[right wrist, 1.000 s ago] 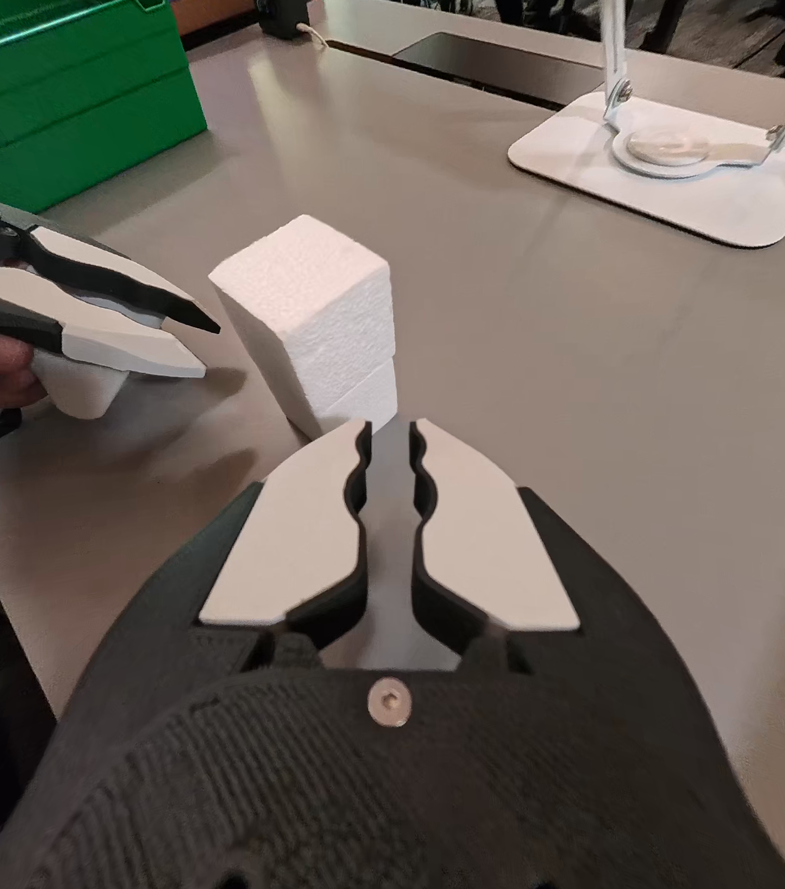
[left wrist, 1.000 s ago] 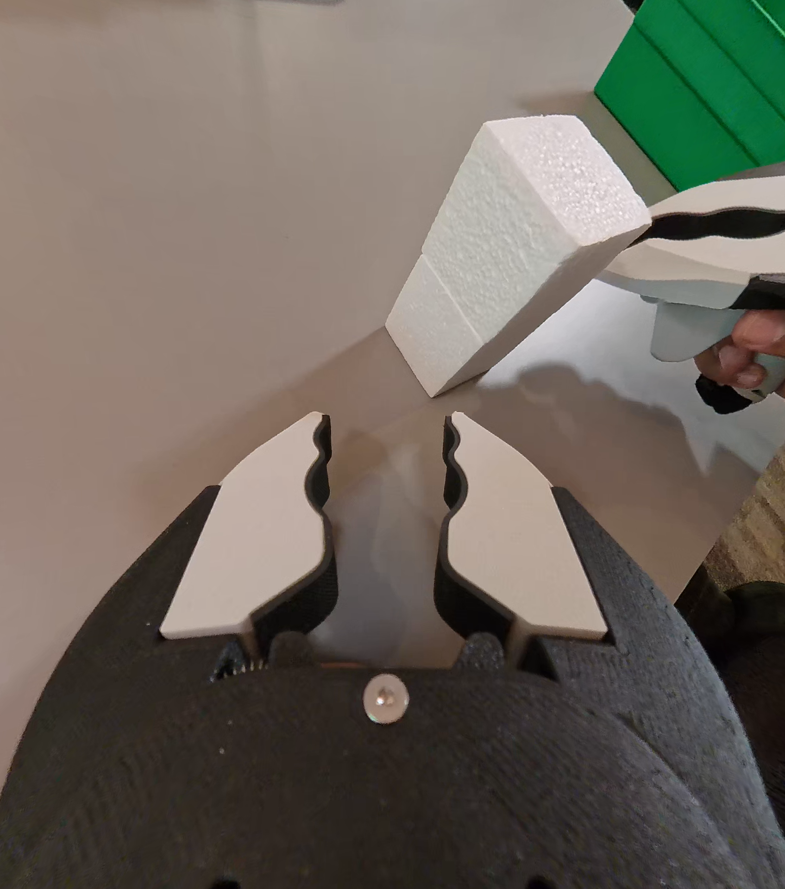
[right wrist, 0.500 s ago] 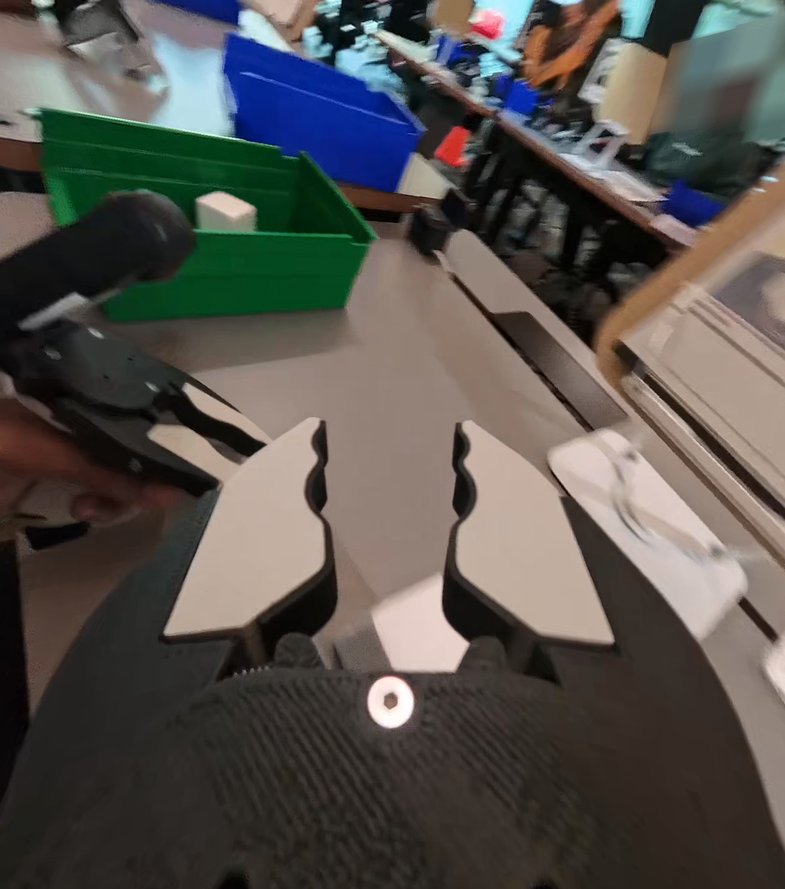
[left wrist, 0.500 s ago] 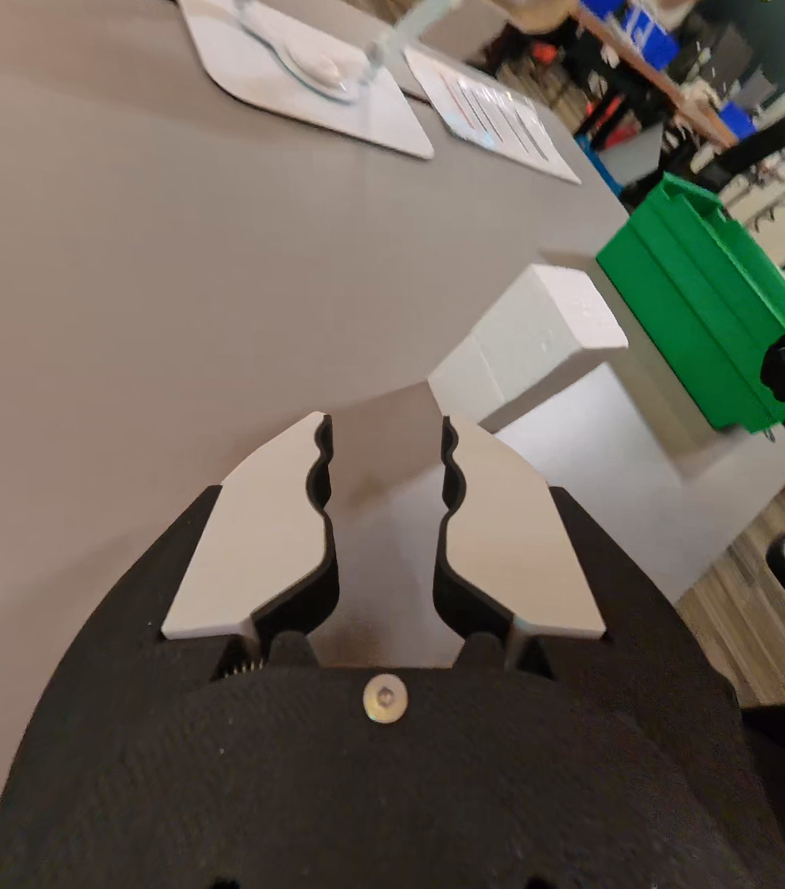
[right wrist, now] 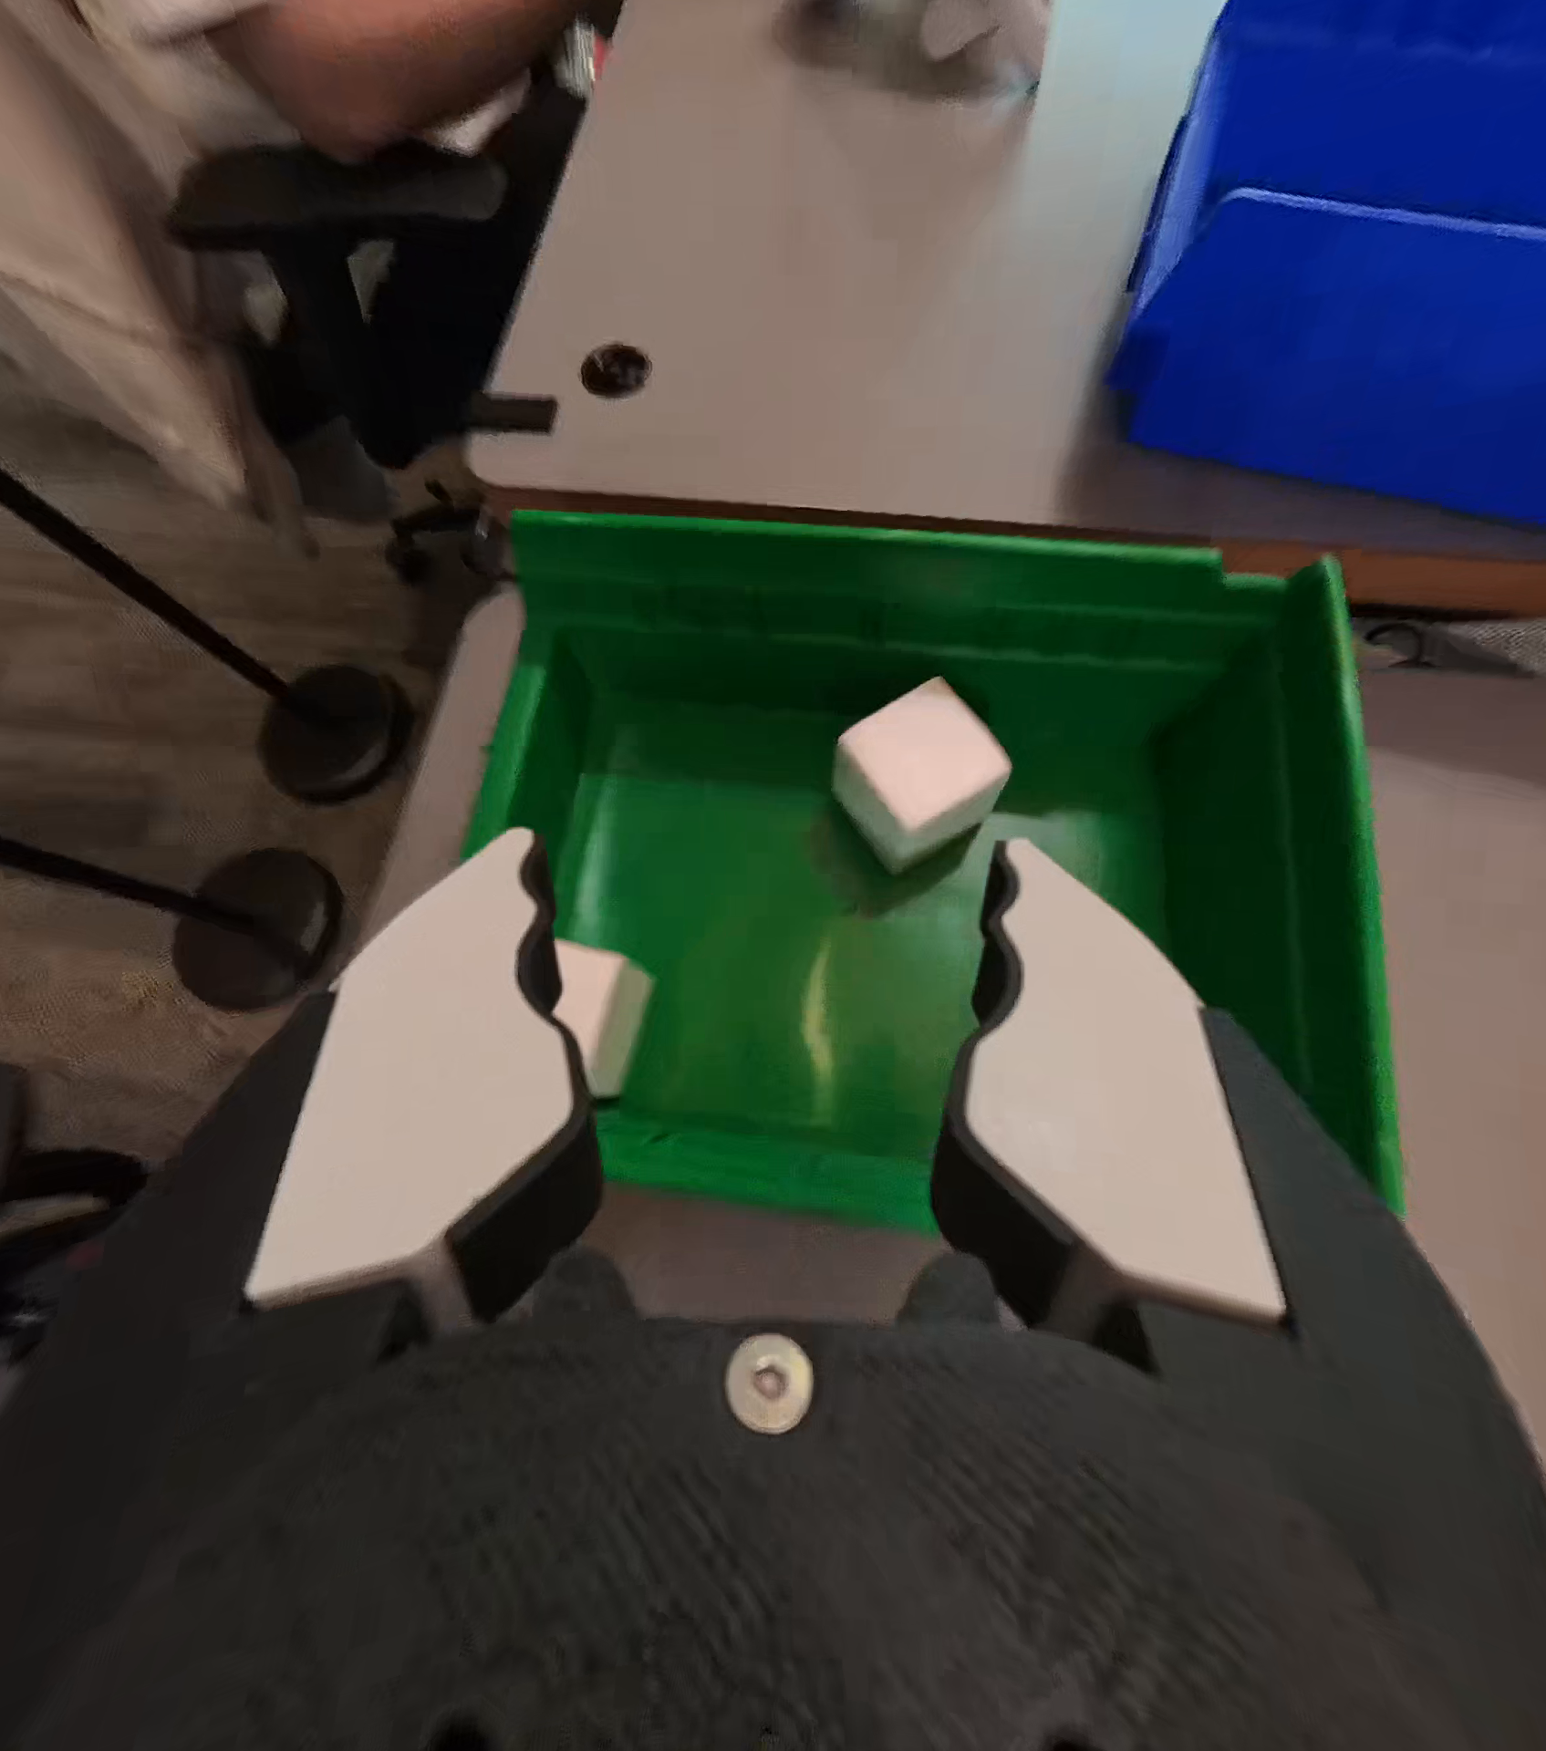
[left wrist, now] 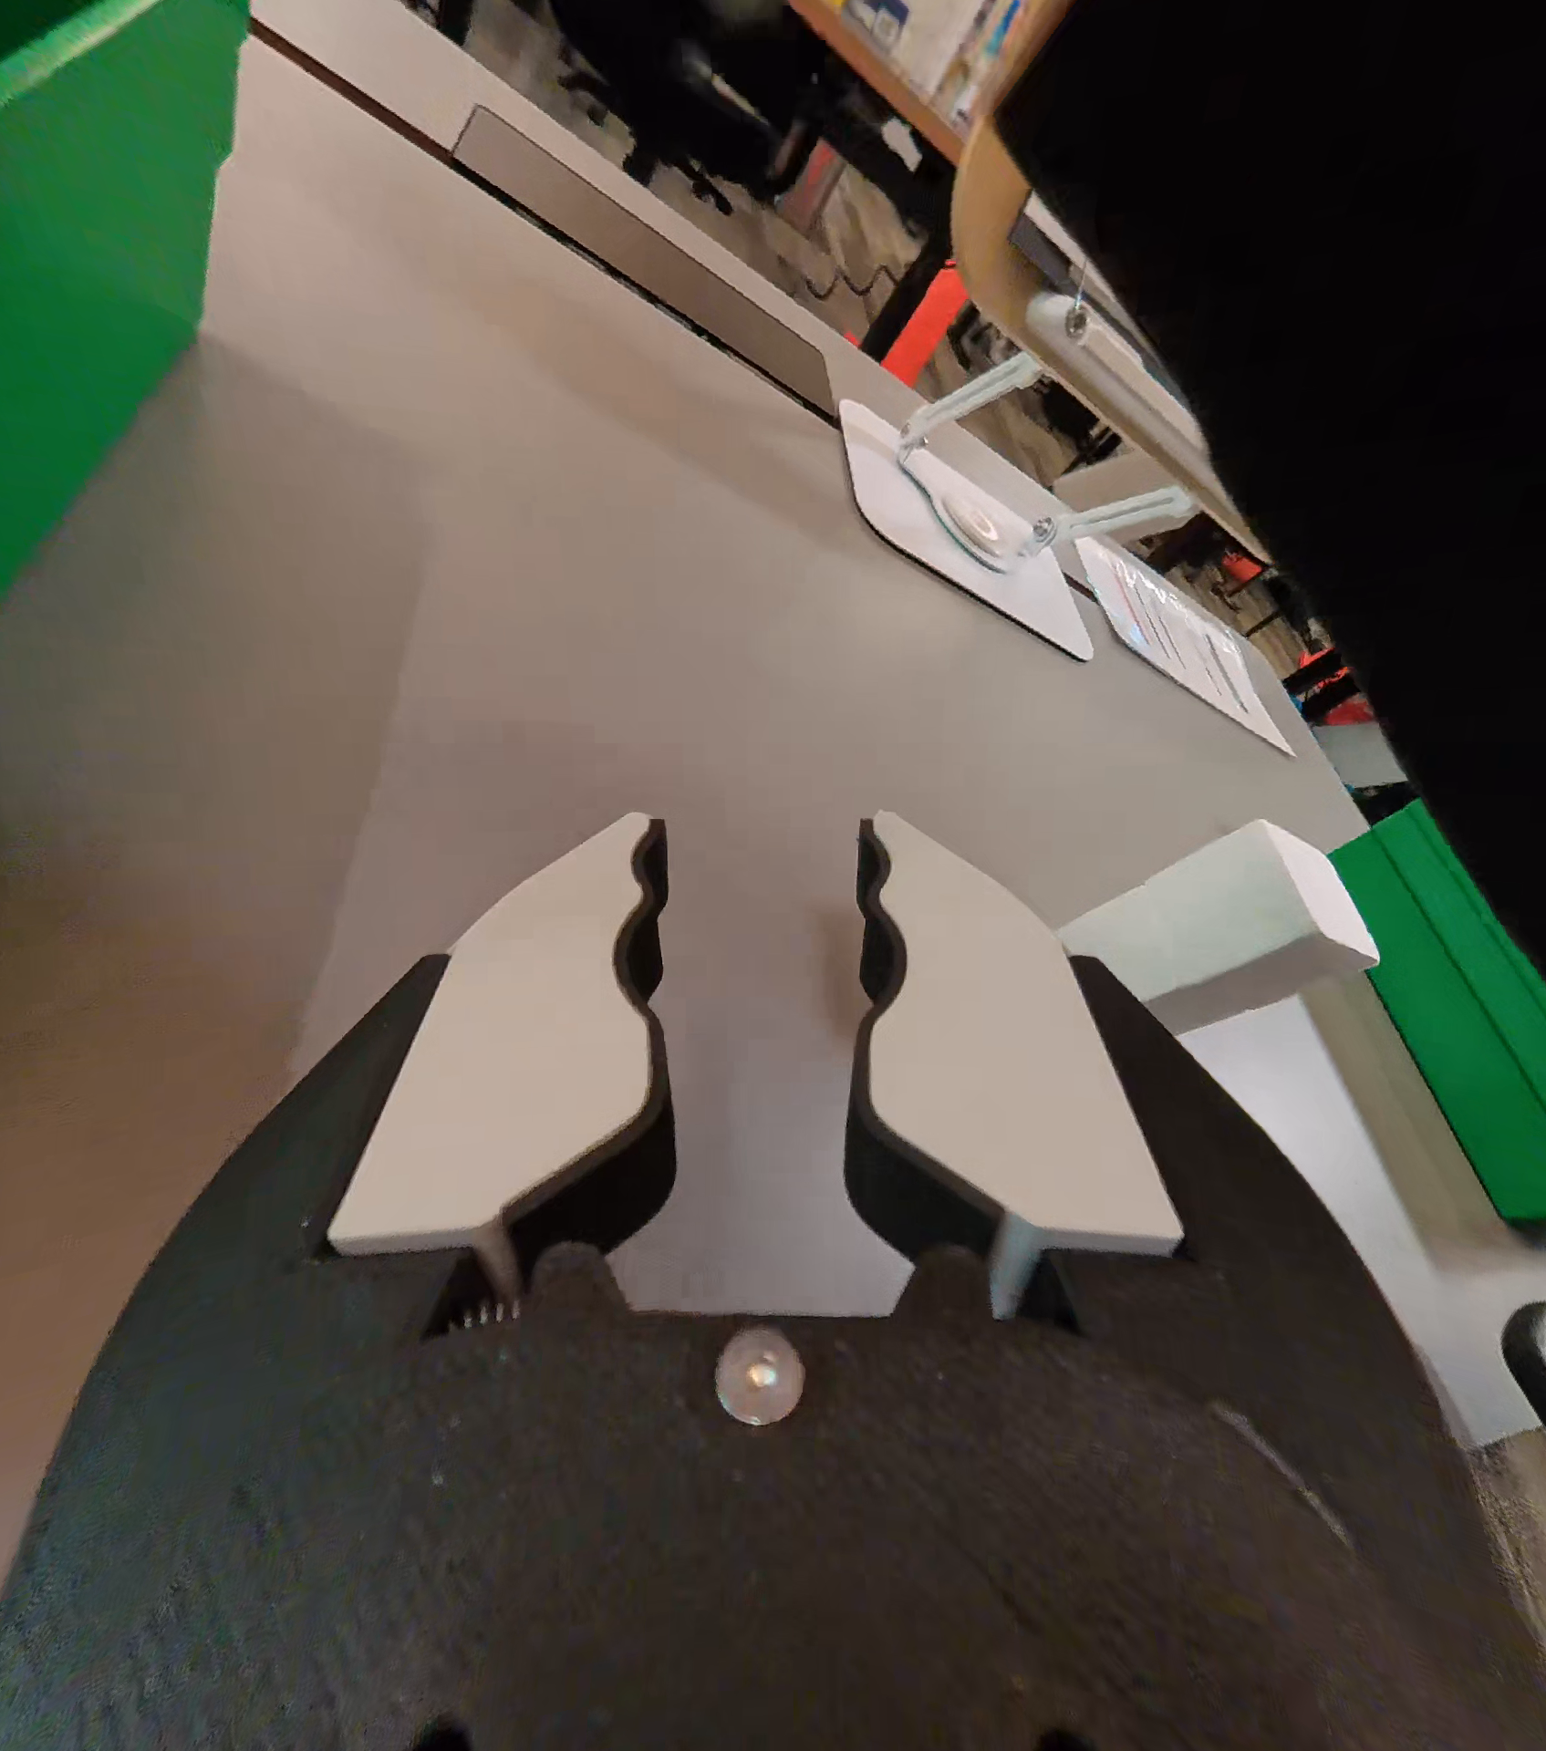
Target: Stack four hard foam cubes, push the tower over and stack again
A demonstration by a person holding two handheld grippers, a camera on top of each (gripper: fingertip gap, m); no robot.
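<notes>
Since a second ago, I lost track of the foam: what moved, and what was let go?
The right gripper swung from the table to above the green bin and opened wide; a foam cube is tilted inside the bin, another beside it. The left gripper swung away from the stacked foam block, still open and empty. That block stayed on the table.

Beyond the right tool's tips: one green bin [right wrist: 1261,853] holding two white foam cubes, one [right wrist: 920,772] ahead, one [right wrist: 603,1019] beside the left finger; one blue bin [right wrist: 1413,313] farther off. Right of the left tool: one foam block [left wrist: 1224,924], one white stand base [left wrist: 892,474], one printed sheet [left wrist: 1176,644]
</notes>
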